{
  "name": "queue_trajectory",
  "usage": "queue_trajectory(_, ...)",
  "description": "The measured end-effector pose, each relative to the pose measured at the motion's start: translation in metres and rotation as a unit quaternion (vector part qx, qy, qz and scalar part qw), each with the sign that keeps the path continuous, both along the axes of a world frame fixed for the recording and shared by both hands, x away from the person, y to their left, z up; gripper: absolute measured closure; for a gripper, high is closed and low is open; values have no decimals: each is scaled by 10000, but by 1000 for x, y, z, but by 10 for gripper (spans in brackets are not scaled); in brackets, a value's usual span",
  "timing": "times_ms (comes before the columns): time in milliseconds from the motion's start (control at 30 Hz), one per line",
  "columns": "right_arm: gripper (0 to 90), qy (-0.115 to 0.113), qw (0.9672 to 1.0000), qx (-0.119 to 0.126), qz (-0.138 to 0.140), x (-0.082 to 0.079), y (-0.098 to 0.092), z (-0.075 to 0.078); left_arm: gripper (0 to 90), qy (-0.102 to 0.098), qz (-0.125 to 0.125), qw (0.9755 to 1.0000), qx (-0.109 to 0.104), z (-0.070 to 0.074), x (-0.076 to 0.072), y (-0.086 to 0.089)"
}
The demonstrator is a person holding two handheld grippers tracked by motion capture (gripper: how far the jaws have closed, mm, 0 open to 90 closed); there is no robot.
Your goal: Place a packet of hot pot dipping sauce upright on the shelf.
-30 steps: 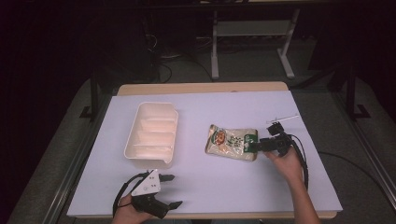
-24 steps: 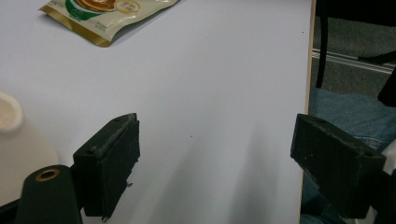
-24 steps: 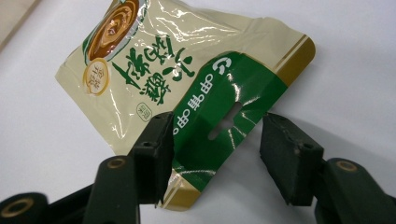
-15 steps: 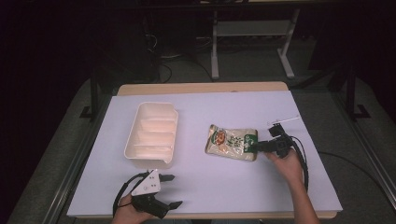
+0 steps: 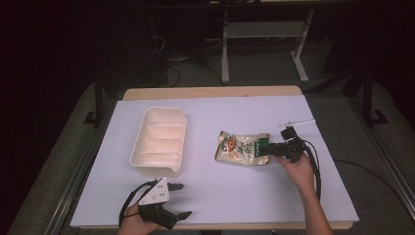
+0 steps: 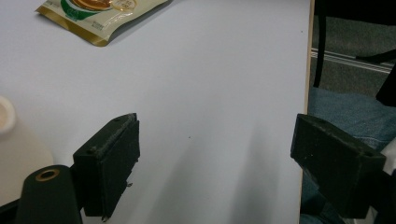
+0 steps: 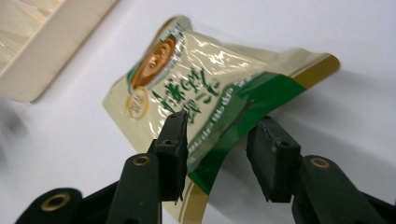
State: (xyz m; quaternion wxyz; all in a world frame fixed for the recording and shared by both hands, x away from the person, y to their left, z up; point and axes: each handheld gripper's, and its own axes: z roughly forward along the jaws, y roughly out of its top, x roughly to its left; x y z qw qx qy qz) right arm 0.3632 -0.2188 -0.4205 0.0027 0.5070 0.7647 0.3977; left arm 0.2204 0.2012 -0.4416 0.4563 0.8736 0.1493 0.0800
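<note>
Nothing moved: right gripper [image 7: 217, 140] stayed straddling green pouch [image 7: 205, 88] edge, unclamped; writing unreadable; left gripper [image 6: 215, 168] apart.

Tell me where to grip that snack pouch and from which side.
Grip the snack pouch by its green end, coming in from the table's right side. That end curls up off the table, so the right gripper can straddle it; its jaws do so now, not yet visibly closed.

Bright table, dark surroundings

Overhead light whitens the table [image 5: 235, 196]; glare streaks the pouch [image 7: 219, 88]; the tray [image 7: 42, 51] at ten o'clock blurs.
</note>
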Motion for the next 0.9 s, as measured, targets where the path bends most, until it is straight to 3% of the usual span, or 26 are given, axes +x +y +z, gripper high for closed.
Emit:
queue_trajectory(267,607,73,10000,19,-34,10,13,-9,152,-8,-30,10000,18,0,0,-1)
queue_trajectory(400,689,101,9999,10,-34,13,16,-15,152,2,-18,10000,1,0,0,0)
queue_trajectory(667,825,-88,9999,-131,12,11,22,-10,152,-5,-30,10000,19,0,0,-1)
queue_trajectory(900,892,-453,9988,-79,141,7,25,8,152,-1,-14,10000,3,0,0,-1)
